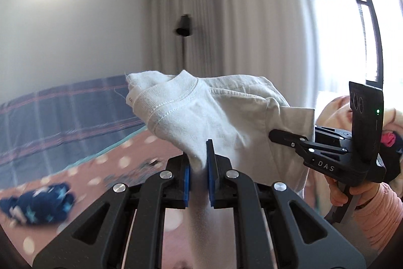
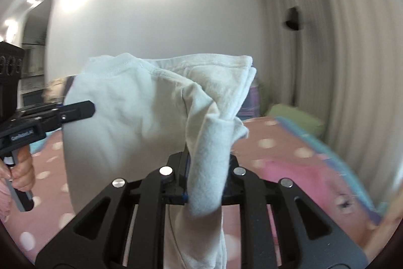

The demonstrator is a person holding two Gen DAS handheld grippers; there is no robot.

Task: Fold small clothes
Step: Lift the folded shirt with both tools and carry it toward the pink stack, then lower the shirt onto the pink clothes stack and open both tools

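Aloft above the bed point(image 1: 141, 155), a small white garment point(image 1: 221, 117) hangs stretched between two hand-held grippers, its ribbed neckline uppermost. Left hand-held gripper point(image 1: 199, 168): its blue-padded jaws are nearly closed, pinching a bunched fold of the white cloth between them. Right hand-held gripper point(image 2: 205, 178): its jaws are likewise closed on a gathered edge of the same garment point(image 2: 141, 112), the fabric draping down over and past its fingers. From the left wrist view, the right hand-held gripper point(image 1: 284, 138) reaches into the cloth's far edge from the right, gripped by a hand point(image 1: 352, 190) in a pink sleeve. From the right wrist view, the left hand-held gripper point(image 2: 83, 110) meets the garment at its left side. Below lies a pink bedspread dotted with white spots point(image 2: 277, 150), with a crumpled dark blue star-patterned garment point(image 1: 37, 206) resting on it, well apart from the held one. A plaid blue cover point(image 1: 63, 117) lies further back. Pale curtains point(image 1: 239, 17) and a black floor lamp point(image 1: 183, 27) stand behind.
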